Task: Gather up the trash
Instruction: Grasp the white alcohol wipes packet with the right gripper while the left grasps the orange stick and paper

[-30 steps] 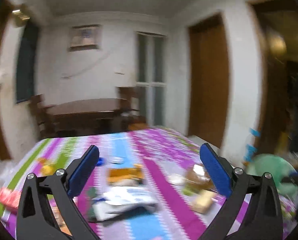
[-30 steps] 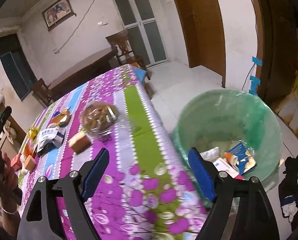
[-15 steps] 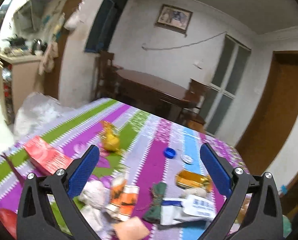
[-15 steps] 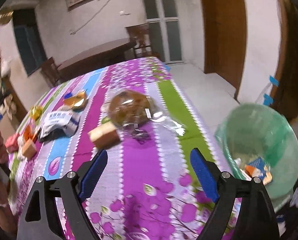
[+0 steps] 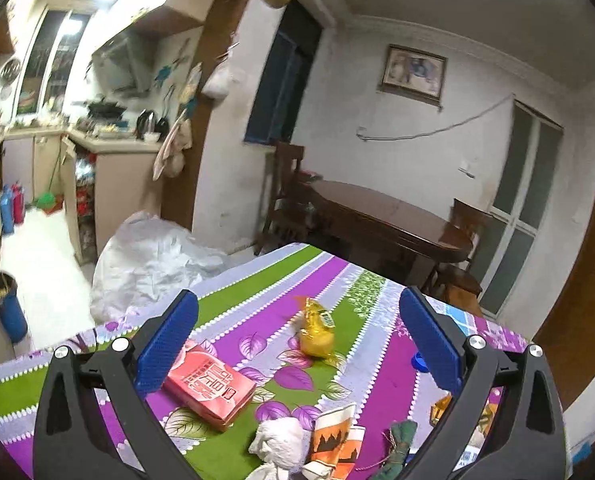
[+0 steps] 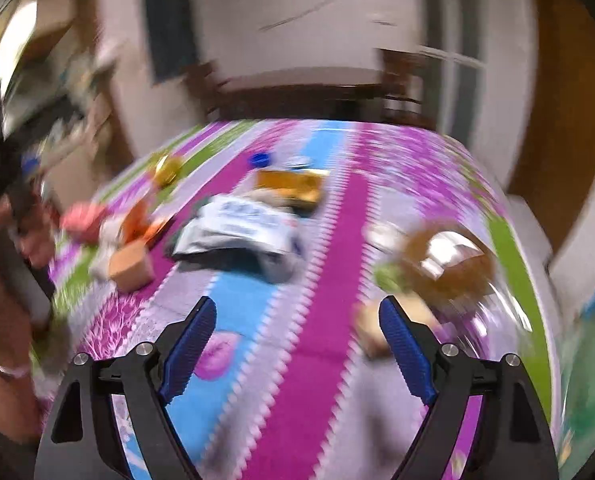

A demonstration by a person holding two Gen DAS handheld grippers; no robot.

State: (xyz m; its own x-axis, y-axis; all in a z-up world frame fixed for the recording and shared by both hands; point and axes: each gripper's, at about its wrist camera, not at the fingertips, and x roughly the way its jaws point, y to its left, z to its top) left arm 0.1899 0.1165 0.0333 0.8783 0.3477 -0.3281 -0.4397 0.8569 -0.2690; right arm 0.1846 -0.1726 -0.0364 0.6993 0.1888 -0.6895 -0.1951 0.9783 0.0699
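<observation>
Both hand-held grippers are seen empty above a worktop (image 5: 257,292) covered by a striped, flowered cloth on which the trash lies scattered. The left hand-held gripper (image 5: 297,344) has its blue pads set wide apart, with nothing between them. The jaws of the right hand-held gripper (image 6: 297,352) have just been opening and stand wide apart, nothing being held; its view is heavily blurred.

In the left wrist view, a red carton (image 5: 209,390) lies flat at lower left, just beside the left pad. A yellow foil wrapper (image 5: 316,334) sits at centre, and a blue bottle cap (image 5: 419,361) is partly hidden behind the right pad. Along the bottom edge are found a crumpled white tissue (image 5: 281,444), an orange-and-white paper packet (image 5: 339,440) and a green knotted scrap (image 5: 399,440).

In the right wrist view, a white printed pouch (image 6: 241,232) lies at centre, and a clear bag of brown food (image 6: 445,264) sits at right. A green bin (image 6: 589,380) is glimpsed at the lower right edge.

All of this is judged to be light. The carton should be fairly stiff and is best pinched across its narrow sides. The foil and the clear bag are likely slippery and crushable, so a bunched fold should be taken. The tissue is soft and can be taken anywhere. The cap is small and hard, and would need a careful pinch across its rim.
</observation>
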